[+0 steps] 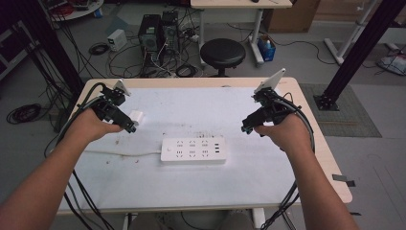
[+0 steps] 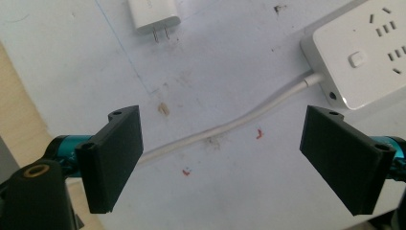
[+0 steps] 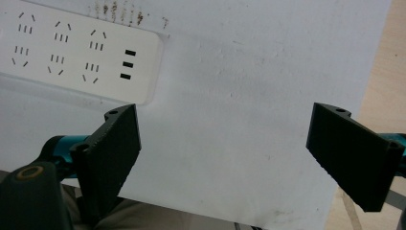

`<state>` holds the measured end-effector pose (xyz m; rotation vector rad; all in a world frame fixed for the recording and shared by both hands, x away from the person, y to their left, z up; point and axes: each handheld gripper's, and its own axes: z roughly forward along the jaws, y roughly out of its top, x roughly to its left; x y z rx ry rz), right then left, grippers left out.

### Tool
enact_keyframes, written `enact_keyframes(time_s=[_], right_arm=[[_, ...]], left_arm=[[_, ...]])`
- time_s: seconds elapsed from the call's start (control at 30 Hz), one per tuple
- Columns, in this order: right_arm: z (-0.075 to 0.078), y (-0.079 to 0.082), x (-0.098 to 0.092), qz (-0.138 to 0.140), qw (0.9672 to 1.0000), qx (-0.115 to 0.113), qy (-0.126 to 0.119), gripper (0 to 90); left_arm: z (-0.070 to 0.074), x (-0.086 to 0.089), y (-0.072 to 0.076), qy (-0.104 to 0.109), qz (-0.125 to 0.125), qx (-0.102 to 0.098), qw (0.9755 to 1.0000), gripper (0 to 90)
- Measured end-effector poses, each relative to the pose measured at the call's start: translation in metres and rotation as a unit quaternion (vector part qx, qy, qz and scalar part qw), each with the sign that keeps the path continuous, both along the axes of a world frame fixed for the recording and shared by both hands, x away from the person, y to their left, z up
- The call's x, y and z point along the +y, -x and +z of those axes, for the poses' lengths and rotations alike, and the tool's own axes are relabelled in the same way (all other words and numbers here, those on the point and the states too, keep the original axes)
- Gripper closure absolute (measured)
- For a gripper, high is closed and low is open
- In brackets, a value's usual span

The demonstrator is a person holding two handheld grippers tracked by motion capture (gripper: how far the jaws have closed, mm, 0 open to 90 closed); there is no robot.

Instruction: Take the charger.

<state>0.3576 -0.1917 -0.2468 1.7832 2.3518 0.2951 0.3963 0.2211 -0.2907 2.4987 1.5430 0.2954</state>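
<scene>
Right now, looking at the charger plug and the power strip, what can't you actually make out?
- Charger plug: body cut off by the top edge of the left gripper view; in the high view, partly behind the left gripper.
- Power strip: left end cut off in the right gripper view.
- Power strip cable: its far end runs behind the left hand.

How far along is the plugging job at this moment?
Nothing looks done: the charger plug lies loose on the table, apart from the power strip. In hand: nothing; the left gripper and right gripper are open and hold nothing. Left: grasping the plug and seating it, probably.
</scene>
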Motion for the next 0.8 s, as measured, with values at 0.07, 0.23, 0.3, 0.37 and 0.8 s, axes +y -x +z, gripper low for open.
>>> enact_keyframes(time_s=[0.07,0.23,0.3,0.37,0.8], right_arm=[[-0.002,0.001,0.000,0.002,1.0000,0.000,0.001,11.1],[-0.003,0.002,0.000,0.003,1.0000,0.001,0.004,11.1],[-0.003,0.002,0.000,0.005,1.0000,-0.001,0.002,11.1],[-0.003,0.003,0.000,0.008,1.0000,-0.001,0.003,11.1],[-0.002,0.008,0.001,0.013,0.9999,-0.005,0.000,11.1]], left_arm=[[-0.007,-0.002,-0.004,0.001,0.007,-0.002,1.0000,14.8],[-0.022,-0.002,-0.016,-0.005,0.016,0.005,0.9998,14.8],[-0.027,-0.002,-0.021,-0.005,0.022,0.004,0.9997,14.8],[-0.032,-0.002,-0.026,-0.008,0.027,0.003,0.9996,14.8],[-0.057,-0.002,-0.054,-0.008,0.045,0.003,0.9990,14.8]])
